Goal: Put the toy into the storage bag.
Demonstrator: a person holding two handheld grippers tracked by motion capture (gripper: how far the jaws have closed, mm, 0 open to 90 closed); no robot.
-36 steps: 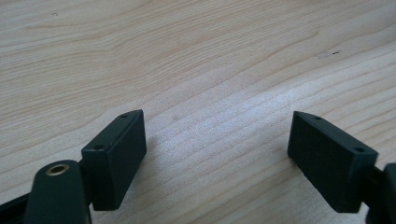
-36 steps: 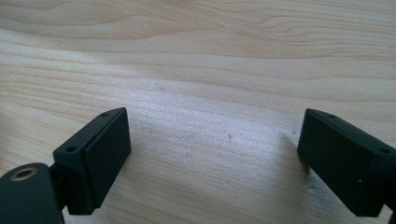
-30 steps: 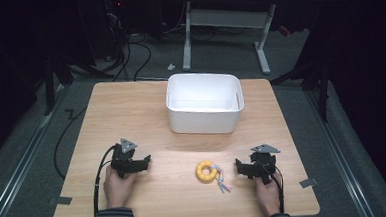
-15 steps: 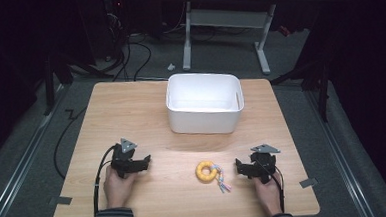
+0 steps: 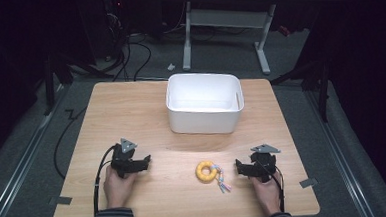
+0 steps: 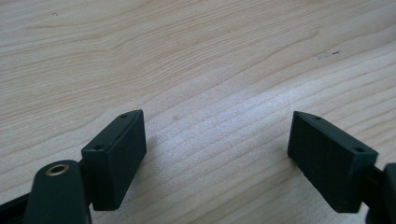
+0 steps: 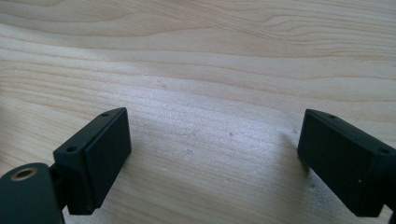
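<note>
1. Yellow ring toy [image 5: 205, 171], with a short tuft of pastel strings [image 5: 223, 182] trailing from its right side; lies flat on the wooden table [image 5: 131, 106], near the front edge, between the two grippers and closer to the right one
2. Right gripper [image 5: 240, 166], held low over the table just beside the ring; jaws wide apart in the right gripper view, bare wood grain between them, nothing held
3. Left gripper [image 5: 144, 161], well apart from the ring; jaws likewise spread wide, empty
4. White plastic bin [image 5: 204, 103], open-topped, behind the ring toward the table's far side; apparently empty, the likely destination
5. Handling note, as judgement: the right gripper is better placed; it should straddle one side of the ring's band, close squarely, and avoid pinching the strings alone
6. Hard to make out: the ring's material, what the strings are and how they attach; the person's forearms are cut off at the bottom edge
</note>
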